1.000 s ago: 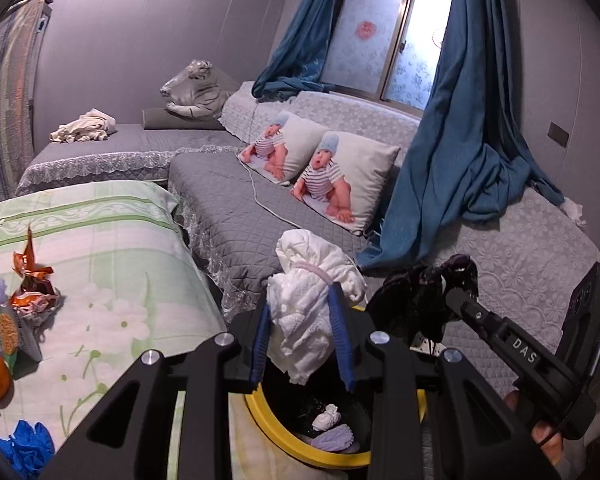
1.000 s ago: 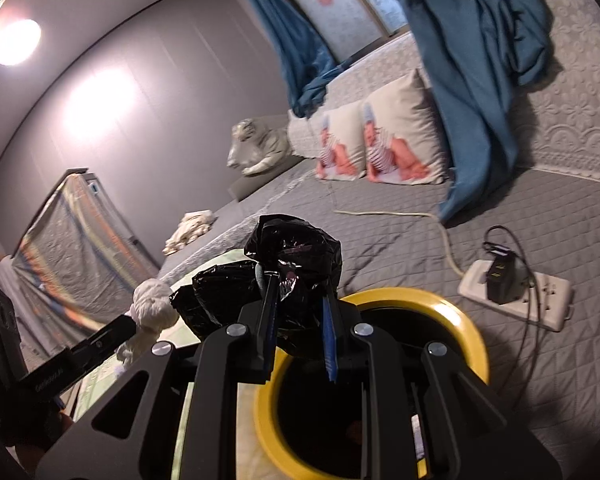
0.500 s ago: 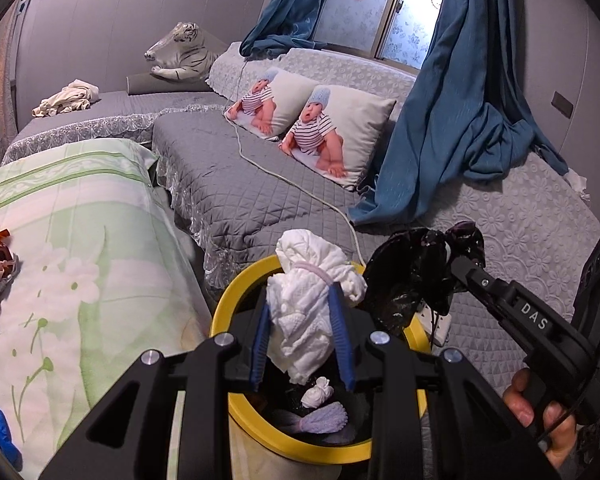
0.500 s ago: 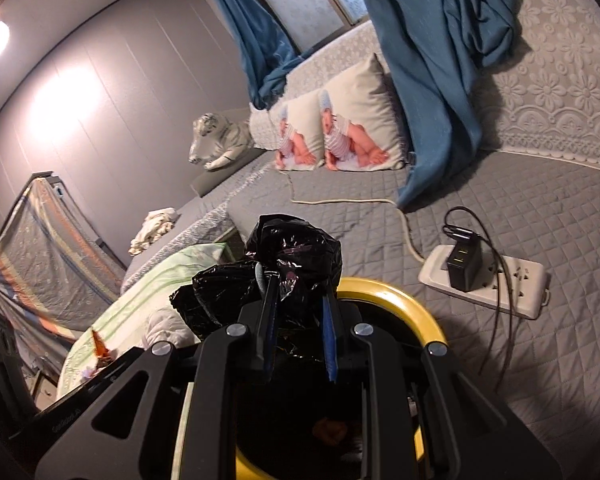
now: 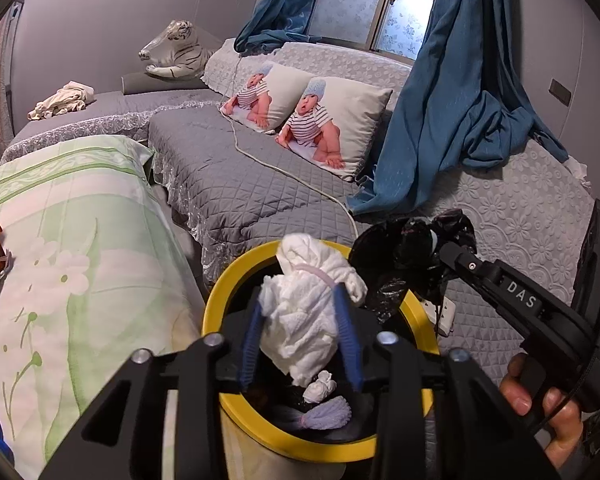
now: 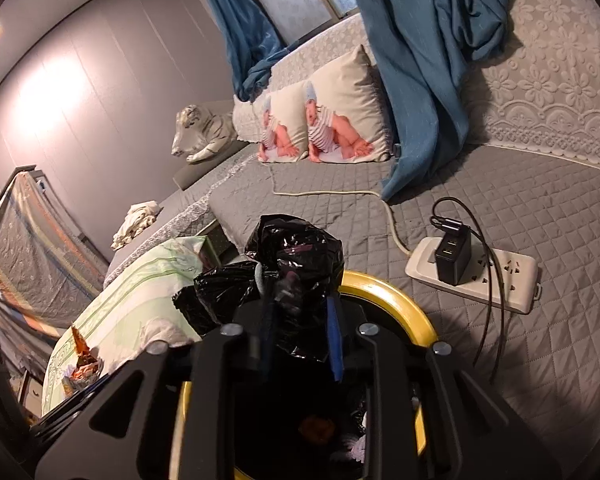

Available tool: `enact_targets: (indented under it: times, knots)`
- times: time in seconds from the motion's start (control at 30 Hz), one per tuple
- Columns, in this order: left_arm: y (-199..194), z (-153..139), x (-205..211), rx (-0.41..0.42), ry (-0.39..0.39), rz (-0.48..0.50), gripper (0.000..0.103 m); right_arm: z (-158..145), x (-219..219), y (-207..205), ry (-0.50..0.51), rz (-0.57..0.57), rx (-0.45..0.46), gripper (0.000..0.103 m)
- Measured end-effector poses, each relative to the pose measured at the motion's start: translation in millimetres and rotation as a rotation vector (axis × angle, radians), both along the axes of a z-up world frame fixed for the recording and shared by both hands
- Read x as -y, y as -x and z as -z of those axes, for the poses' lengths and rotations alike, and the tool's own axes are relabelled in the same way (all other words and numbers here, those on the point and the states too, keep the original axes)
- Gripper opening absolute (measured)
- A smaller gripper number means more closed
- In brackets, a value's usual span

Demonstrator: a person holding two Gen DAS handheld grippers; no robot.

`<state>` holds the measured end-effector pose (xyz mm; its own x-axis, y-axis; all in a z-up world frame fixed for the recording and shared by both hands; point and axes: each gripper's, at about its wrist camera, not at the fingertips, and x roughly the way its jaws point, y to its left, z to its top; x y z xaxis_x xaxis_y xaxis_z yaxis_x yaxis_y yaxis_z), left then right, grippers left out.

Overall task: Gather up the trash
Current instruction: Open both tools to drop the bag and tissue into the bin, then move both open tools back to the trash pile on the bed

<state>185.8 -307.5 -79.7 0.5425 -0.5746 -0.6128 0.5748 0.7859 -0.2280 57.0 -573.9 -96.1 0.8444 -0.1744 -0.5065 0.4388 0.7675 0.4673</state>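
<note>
Both grippers hung over the yellow-rimmed bin [image 5: 220,312] that stood between the green flowered bedding [image 5: 72,248] and the grey quilted bed [image 5: 240,192]. The left gripper [image 5: 300,332] had the wad of white tissue [image 5: 304,308] between its blue fingers [image 5: 348,340]; its jaws had just been opening, the left pad already stood off the paper, and the wad hung directly above the bin's mouth. The right gripper [image 6: 300,336] had the crumpled black plastic bag [image 6: 288,272] between its pads; those jaws had also just been opening, with the bag between them over the rim, and I could not tell whether they pressed on it. From the left wrist view I could look down into the bin and see a small white scrap [image 5: 320,386] and a lilac tuft [image 5: 328,416] lying at the bottom, and also the person's right hand [image 5: 548,412] wrapped round the other tool's handle. Only the right wrist view showed the white power strip [image 6: 476,276] in full, with its black charger, lying on the quilt just beside the bin, plus an orange wrapper [image 6: 82,350] on the green bedding.
</note>
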Motion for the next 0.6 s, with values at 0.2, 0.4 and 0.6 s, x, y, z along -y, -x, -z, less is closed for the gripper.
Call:
enact_targets:
  times: [0.2, 0.4, 0.6]
  knots:
    - [-3, -1, -16, 0.001, 0.034, -0.051, 0.065, -2, 3, 2, -0.003, 0.026, 0.002, 0.045]
    - [-6, -11, -45, 0.036, 0.089, -0.134, 0.086, -10, -3, 4, -0.004, 0.013, 0.031, 0.053]
    - [-4, -28, -78, 0.116, 0.096, -0.205, 0.094, -25, -24, 0, 0.017, -0.048, 0.069, 0.066]
